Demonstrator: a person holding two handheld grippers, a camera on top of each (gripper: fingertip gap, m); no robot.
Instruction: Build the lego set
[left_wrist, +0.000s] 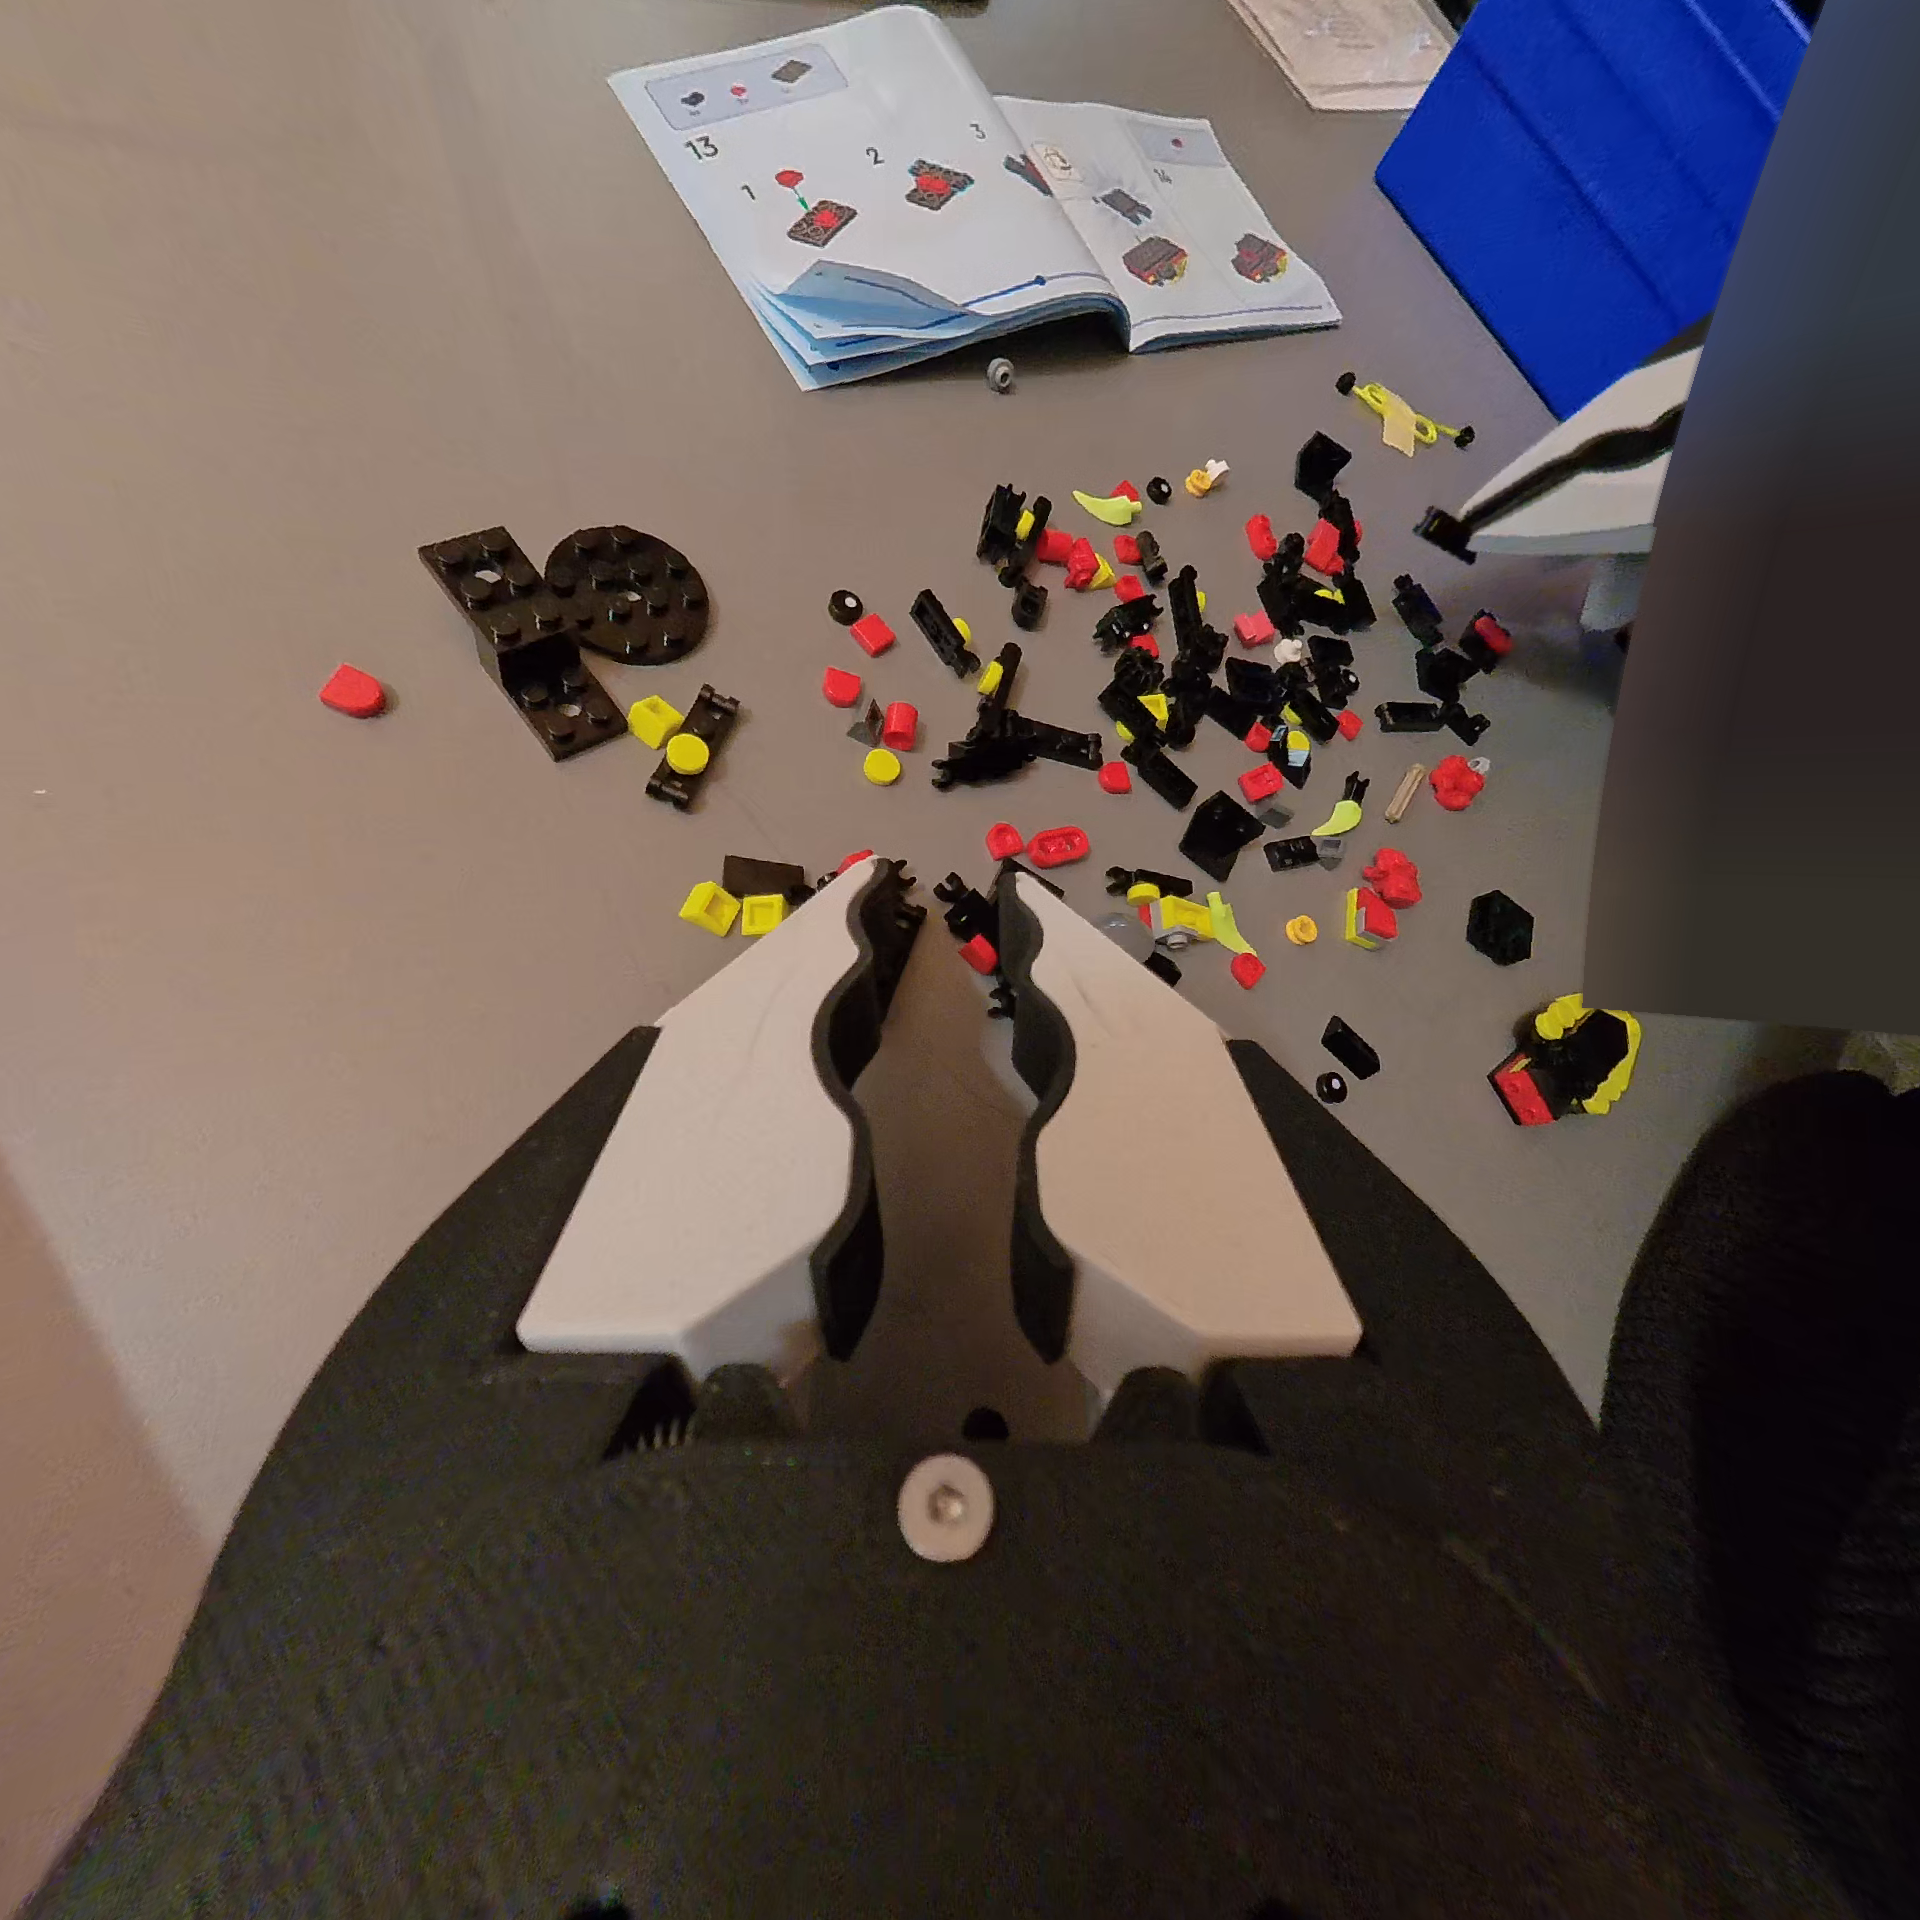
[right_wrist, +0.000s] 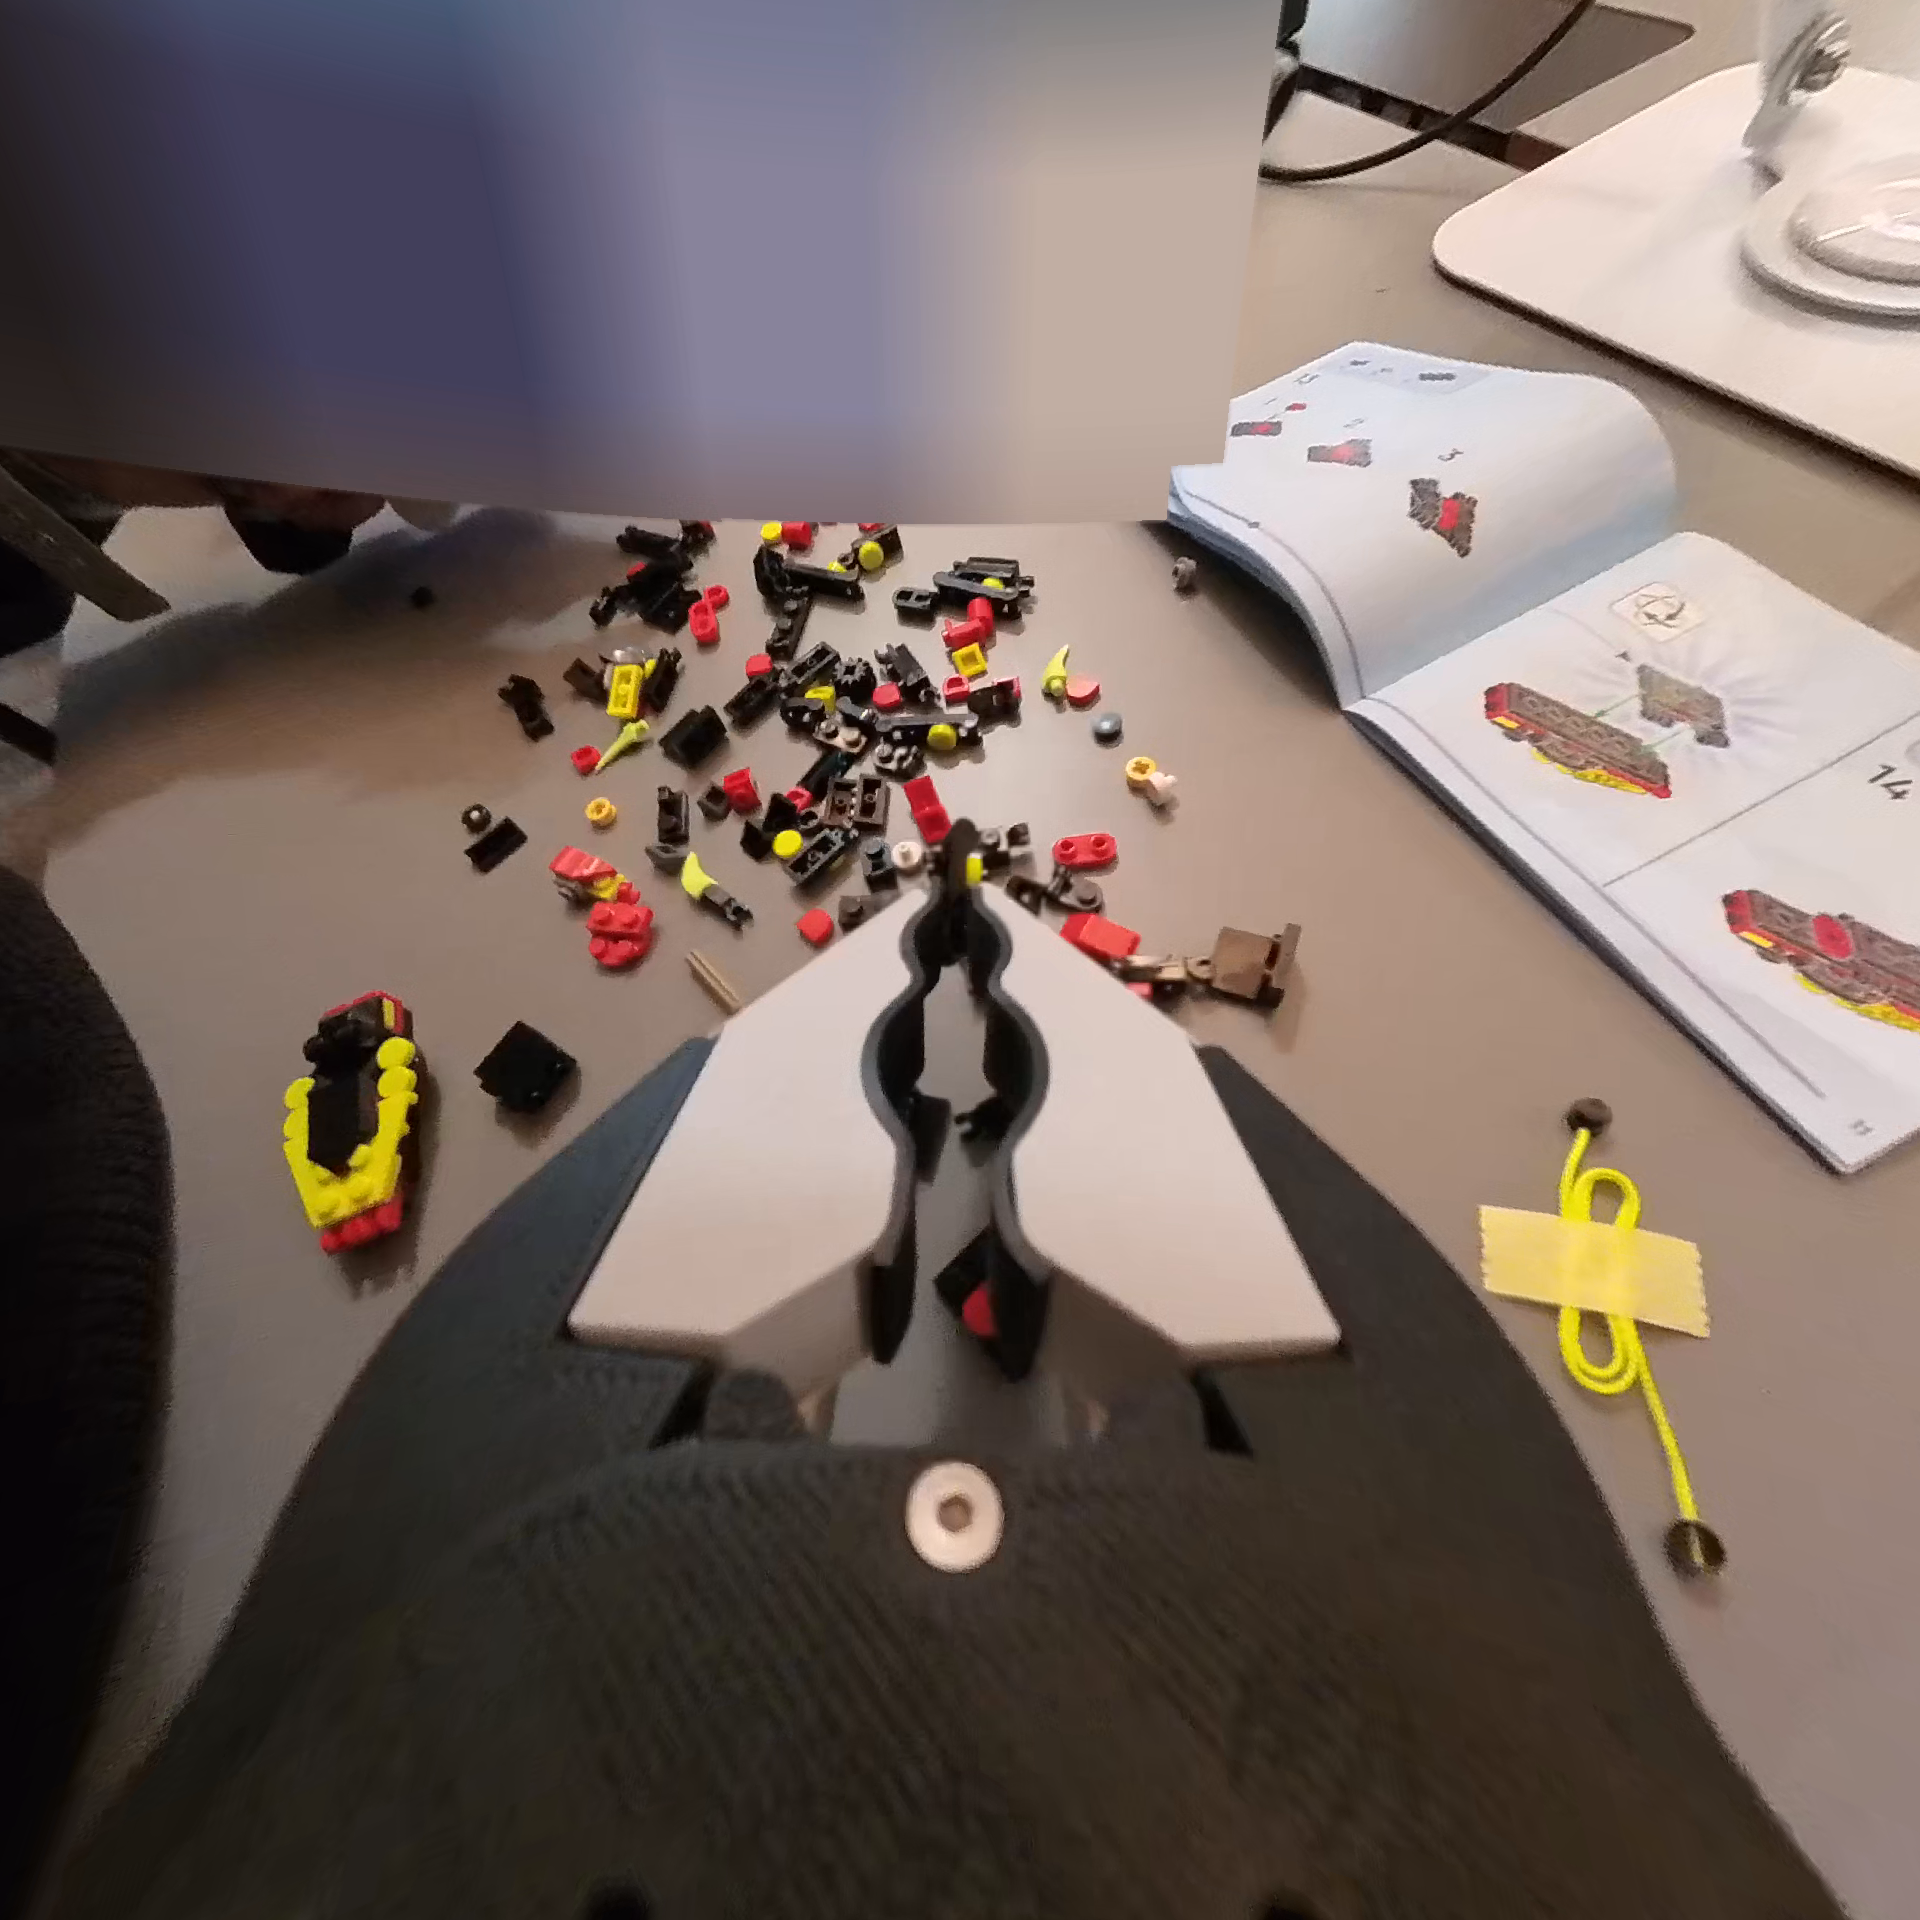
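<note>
My left gripper is open, low over the near edge of a scatter of small black, red and yellow bricks on the grey table. Small black clip pieces and a black and red piece lie by its fingertips, with bare table showing between the pads. My right gripper is shut on a thin black piece with a yellow spot, which sticks out past the tips above the pile. It also shows in the left wrist view at the right, with the dark piece at its tip.
An open instruction booklet lies beyond the pile. A small red, yellow and black model, black plates, a blue case, a yellow cord with tape and a white board are around. About 20 cm separates my left fingertips from my right.
</note>
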